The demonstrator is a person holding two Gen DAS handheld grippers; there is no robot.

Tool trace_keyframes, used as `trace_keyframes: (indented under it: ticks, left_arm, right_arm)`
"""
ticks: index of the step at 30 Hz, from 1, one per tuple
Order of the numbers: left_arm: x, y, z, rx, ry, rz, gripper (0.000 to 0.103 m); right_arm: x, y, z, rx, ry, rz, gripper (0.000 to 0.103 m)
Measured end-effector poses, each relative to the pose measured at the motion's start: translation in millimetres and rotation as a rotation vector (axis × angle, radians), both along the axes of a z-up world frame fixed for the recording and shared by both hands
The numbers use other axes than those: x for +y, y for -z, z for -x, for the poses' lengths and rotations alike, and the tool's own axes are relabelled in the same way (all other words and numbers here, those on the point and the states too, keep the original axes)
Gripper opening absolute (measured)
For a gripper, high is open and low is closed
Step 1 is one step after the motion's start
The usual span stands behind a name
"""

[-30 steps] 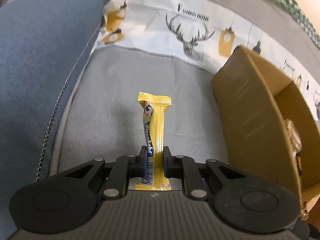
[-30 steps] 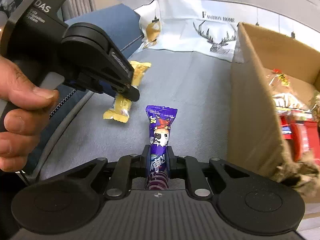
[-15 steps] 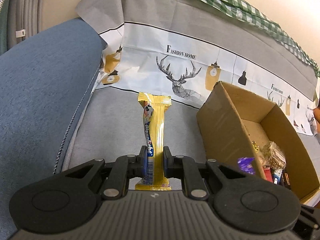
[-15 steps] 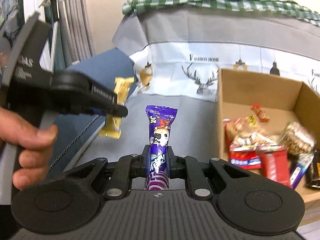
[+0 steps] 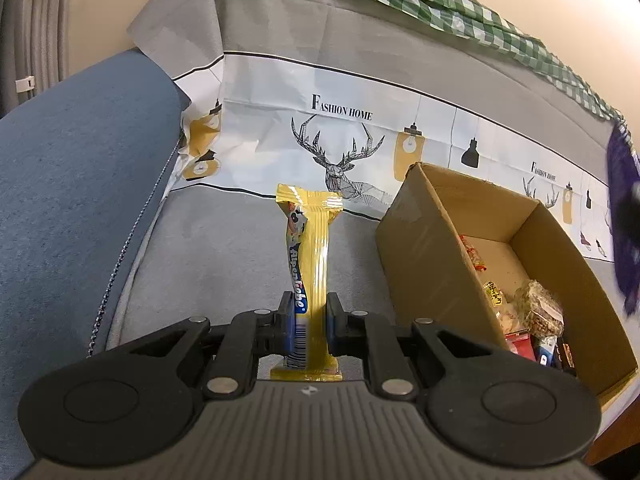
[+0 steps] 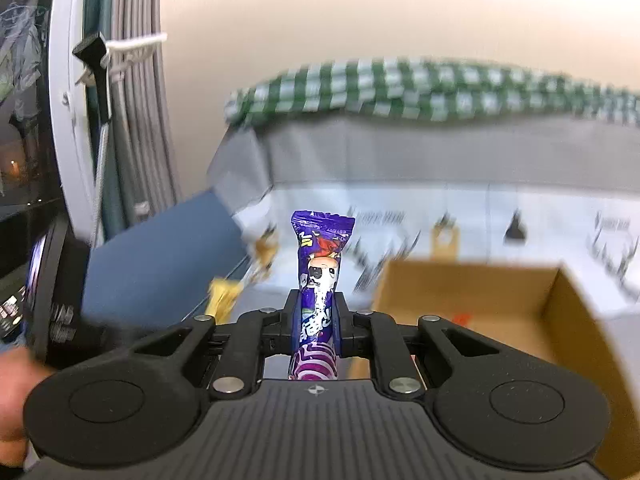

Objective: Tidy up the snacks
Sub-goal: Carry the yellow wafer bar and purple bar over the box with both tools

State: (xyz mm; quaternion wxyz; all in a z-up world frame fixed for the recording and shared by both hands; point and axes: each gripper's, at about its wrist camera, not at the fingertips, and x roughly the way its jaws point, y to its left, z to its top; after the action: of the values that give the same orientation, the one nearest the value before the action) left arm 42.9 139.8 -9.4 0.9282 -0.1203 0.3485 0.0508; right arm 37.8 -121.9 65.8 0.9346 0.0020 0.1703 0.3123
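Snacks are clamped upright in both tools: yellow bar [image 5: 310, 276] in the closed left gripper [image 5: 307, 316], purple packet [image 6: 320, 276] in the closed right gripper [image 6: 318, 314]; beyond, the cardboard box [image 5: 424, 240] lies right of the left gripper, nearer the right hand

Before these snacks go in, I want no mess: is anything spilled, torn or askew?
Nothing stands out. The yellow bar sits straight in the left gripper, the purple packet straight in the right gripper. Both wrappers look whole. The box stands open on the sofa with its snacks inside, none outside it in view.
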Motion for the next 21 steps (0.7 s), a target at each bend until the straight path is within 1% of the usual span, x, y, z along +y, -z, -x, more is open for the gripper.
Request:
trace_keyframes:
  ticks: [3, 5, 7, 11, 14, 18, 21]
  left_arm:
    - [-5, -1, -3, -0.01, 0.009, 0.0, 0.016]
    - [-10, -2, -6, -0.019, 0.016, -0.001, 0.016]
    - [-18, -5, -8, -0.041, 0.028, -0.005, 0.016]
    - [-38, -12, -14, -0.107, 0.057, -0.01, 0.016]
    - [-56, -18, -17, -0.167, 0.084, -0.004, 0.016]
    - [-81, -23, -23, -0.234, 0.12, -0.004, 0.016]
    - [-96, -26, -31, -0.263, 0.152, 0.01, 0.016]
  right_arm:
    - [-25, 4, -18, -0.032, 0.047, -0.033, 0.015]
    - [-44, 17, -29, 0.004, 0.101, -0.066, 0.015]
    - [-56, 28, -42, 0.079, 0.152, -0.062, 0.015]
    - [-77, 31, -53, 0.08, 0.212, -0.081, 0.015]
    - [-88, 35, -55, 0.086, 0.232, -0.092, 0.015]
    - [-92, 40, -58, 0.079, 0.245, -0.077, 0.015]
    - [-95, 39, -60, 0.065, 0.254, -0.062, 0.015]
